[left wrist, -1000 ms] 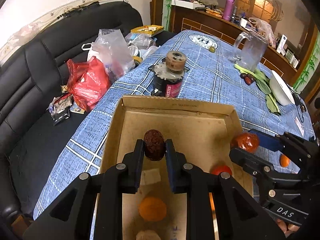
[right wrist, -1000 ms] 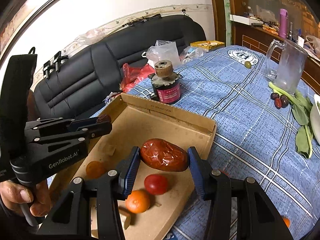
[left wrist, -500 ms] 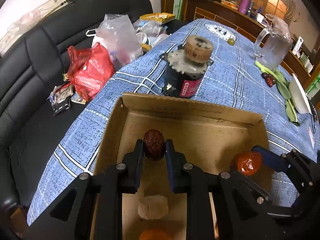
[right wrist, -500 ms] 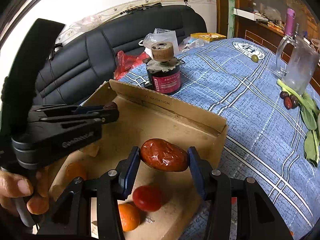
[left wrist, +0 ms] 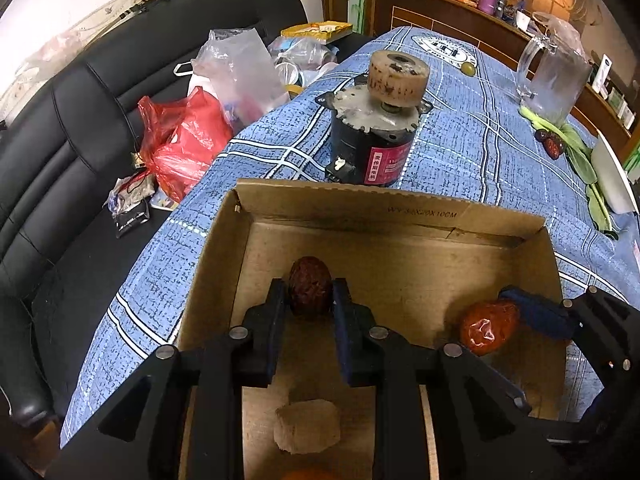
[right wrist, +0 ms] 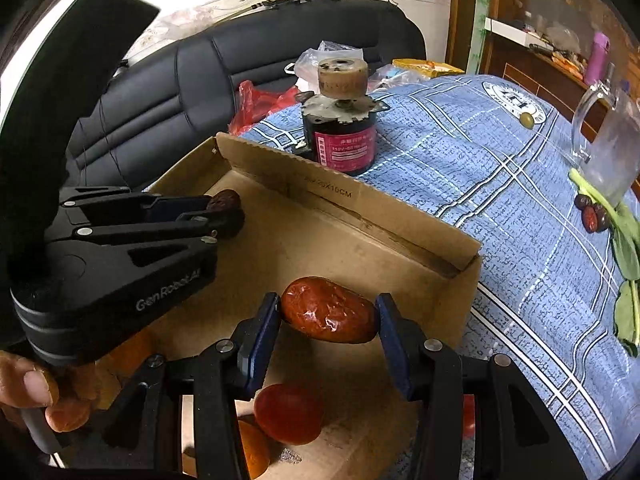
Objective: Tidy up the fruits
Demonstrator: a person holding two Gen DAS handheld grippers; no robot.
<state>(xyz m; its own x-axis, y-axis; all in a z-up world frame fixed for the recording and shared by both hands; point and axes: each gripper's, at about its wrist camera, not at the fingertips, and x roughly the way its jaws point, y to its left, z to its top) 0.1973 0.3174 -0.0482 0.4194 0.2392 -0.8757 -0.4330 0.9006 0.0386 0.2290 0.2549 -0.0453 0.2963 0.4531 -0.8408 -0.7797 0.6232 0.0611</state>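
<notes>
**Cardboard tray takes two dates**

Dark, wrinkled date [left wrist: 310,289] sits low in the shallow cardboard tray [left wrist: 384,210], the left gripper [left wrist: 309,312] just easing open around it. Right gripper [right wrist: 327,322] clamps a glossy red date [right wrist: 327,315] above the floor; released there, it could roll.

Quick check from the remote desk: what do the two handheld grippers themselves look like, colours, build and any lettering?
Both are matte black plastic with angular triangular cut-outs and silver pivot pins. The left gripper and right gripper each carry dark blue pads inside flat fingers. The left one's body reads "GenRobot.AI" in pale letters in the right wrist view. No cables or sleeves show.
</notes>
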